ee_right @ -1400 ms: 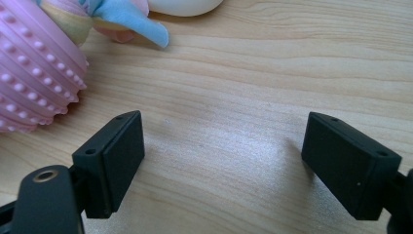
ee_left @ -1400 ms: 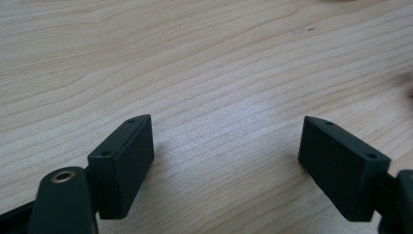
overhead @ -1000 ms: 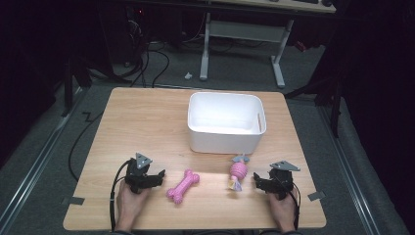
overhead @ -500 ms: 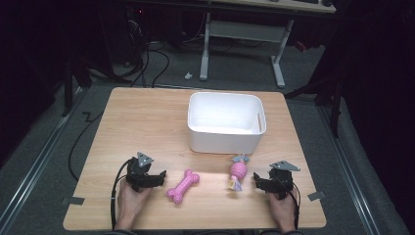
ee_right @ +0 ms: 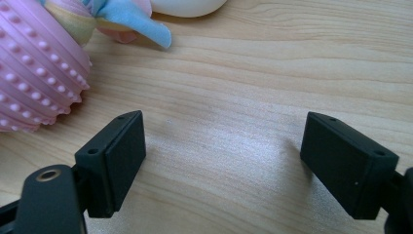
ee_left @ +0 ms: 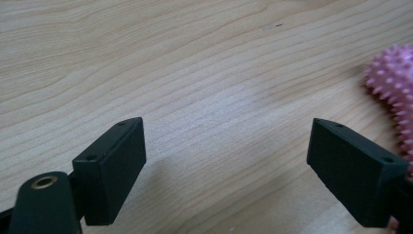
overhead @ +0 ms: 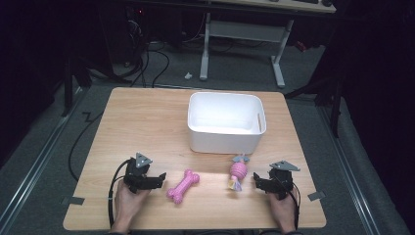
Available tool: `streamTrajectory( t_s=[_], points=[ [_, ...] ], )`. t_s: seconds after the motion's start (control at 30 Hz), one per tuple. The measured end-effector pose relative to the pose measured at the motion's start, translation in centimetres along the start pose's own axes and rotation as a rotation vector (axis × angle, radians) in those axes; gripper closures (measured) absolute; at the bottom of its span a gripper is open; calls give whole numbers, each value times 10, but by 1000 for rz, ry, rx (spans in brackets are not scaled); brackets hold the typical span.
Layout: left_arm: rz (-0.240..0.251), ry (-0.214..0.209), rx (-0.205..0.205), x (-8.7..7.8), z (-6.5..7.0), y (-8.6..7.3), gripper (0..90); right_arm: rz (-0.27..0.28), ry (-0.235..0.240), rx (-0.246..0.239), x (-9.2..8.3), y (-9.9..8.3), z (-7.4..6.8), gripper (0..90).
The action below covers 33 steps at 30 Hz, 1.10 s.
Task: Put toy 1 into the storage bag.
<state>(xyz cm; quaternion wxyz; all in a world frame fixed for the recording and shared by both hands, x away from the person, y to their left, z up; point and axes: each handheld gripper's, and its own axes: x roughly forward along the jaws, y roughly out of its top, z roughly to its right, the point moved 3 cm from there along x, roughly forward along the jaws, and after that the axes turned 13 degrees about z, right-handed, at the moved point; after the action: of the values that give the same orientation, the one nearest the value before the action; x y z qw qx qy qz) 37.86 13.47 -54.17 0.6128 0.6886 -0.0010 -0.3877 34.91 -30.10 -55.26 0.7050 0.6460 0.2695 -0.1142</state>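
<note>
The left gripper (overhead: 157,177) rested on the table (overhead: 147,122), jaws apart and empty; just beside it lay the pink bone toy (overhead: 182,185); further right, the pink ball toy (overhead: 237,171) sat before the white bin (overhead: 226,122); the right gripper (overhead: 257,182) waited, jaws apart; nothing seemed begun, so a reach and grasp likely came next.

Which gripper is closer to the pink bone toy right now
Left. The left gripper sits just left of the pink bone toy, jaws open toward it. The right gripper is farther off on its right, beyond the pink ball toy.
</note>
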Motion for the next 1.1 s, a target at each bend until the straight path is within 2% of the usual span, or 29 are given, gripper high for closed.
streamTrajectory(
  t_s=[0.13, 0.23, 0.43, 0.63, 0.67, 0.83, 1.0, 1.1],
  points=[
    [-14, -5, 11, -4, 4, 2, 157, 0, 0, -1, 0, 0, 0, 168],
    [-6, -11, 22, -7, 8, 4, 157, 0, 2, -1, 0, 0, 0, 168],
    [-3, -46, 15, -16, 15, 12, 186, -2, 5, -2, 0, 0, 0, 169],
    [4, -64, 33, -23, 24, 19, 194, 0, 8, -5, 0, 0, 0, 171],
    [0, -82, 37, -24, 28, 21, 196, 1, 9, -5, 0, 0, 0, 171],
    [-15, -89, 61, -26, 35, 27, 196, -1, 8, -3, 0, 0, -1, 172],
    [-15, -115, 91, -25, 46, 37, 217, 0, 12, -5, 0, 0, -1, 177],
    [-19, -130, 96, -23, 51, 40, 231, 0, 12, -5, 0, 0, -1, 177]
  ],
)
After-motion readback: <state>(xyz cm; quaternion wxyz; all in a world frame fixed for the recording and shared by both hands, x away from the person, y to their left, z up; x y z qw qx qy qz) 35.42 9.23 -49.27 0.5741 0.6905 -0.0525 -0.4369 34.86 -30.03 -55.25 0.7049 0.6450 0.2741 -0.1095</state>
